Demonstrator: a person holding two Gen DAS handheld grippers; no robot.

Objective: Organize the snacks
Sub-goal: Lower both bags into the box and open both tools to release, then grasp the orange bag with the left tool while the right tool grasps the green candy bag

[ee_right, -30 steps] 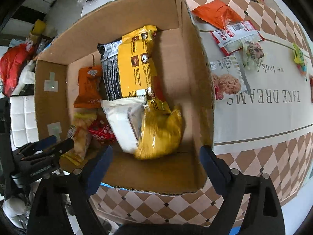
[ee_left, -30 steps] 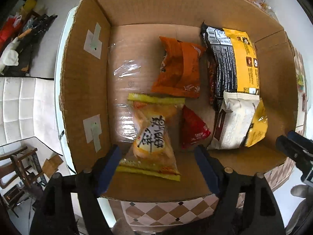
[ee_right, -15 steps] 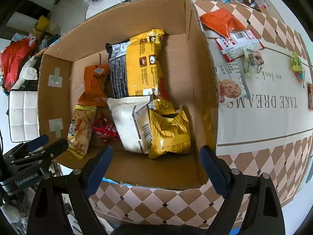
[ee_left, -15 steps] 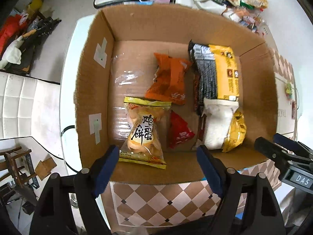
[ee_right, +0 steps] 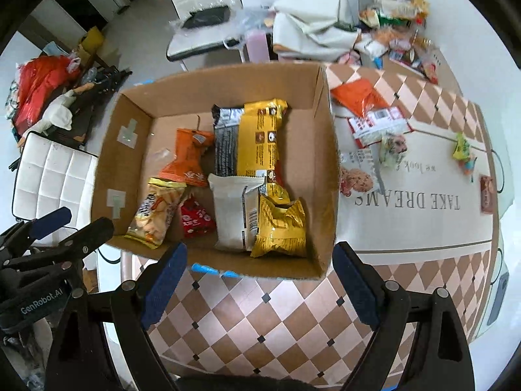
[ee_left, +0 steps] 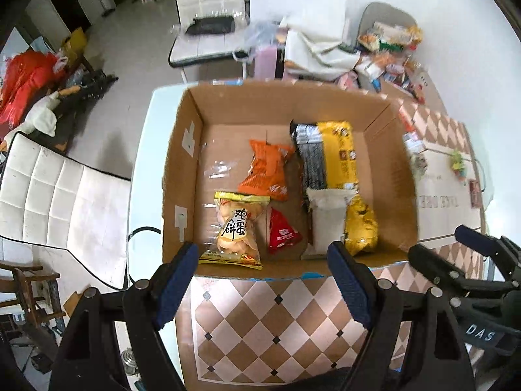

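An open cardboard box point(ee_left: 182, 176) point(ee_right: 325, 163) stands on the checked tablecloth. Inside lie a yellow-edged cracker bag point(ee_left: 236, 231), an orange bag point(ee_left: 265, 169), a small red pack point(ee_left: 281, 233), a long black-and-yellow pack point(ee_left: 329, 156), a white pack point(ee_left: 327, 221) and a yellow bag point(ee_right: 281, 228). My left gripper point(ee_left: 262, 280) is open and empty, above the box's near edge. My right gripper point(ee_right: 259, 282) is open and empty, also at the near edge. More snacks lie on the cloth right of the box: an orange pack point(ee_right: 358, 97), a red-and-white pack point(ee_right: 379, 125), a cookie pack point(ee_right: 356, 176).
Small candy packs point(ee_right: 464, 153) and a dark red pack point(ee_right: 486, 195) lie at the far right of the cloth. A pile of snacks and bags point(ee_right: 390, 26) sits behind the table. White chairs point(ee_left: 58, 195) point(ee_right: 208, 16) stand left and behind.
Both grippers have pulled up and back from the box, open and empty throughout. The yellow bag and the cracker bag now lie still in the box.
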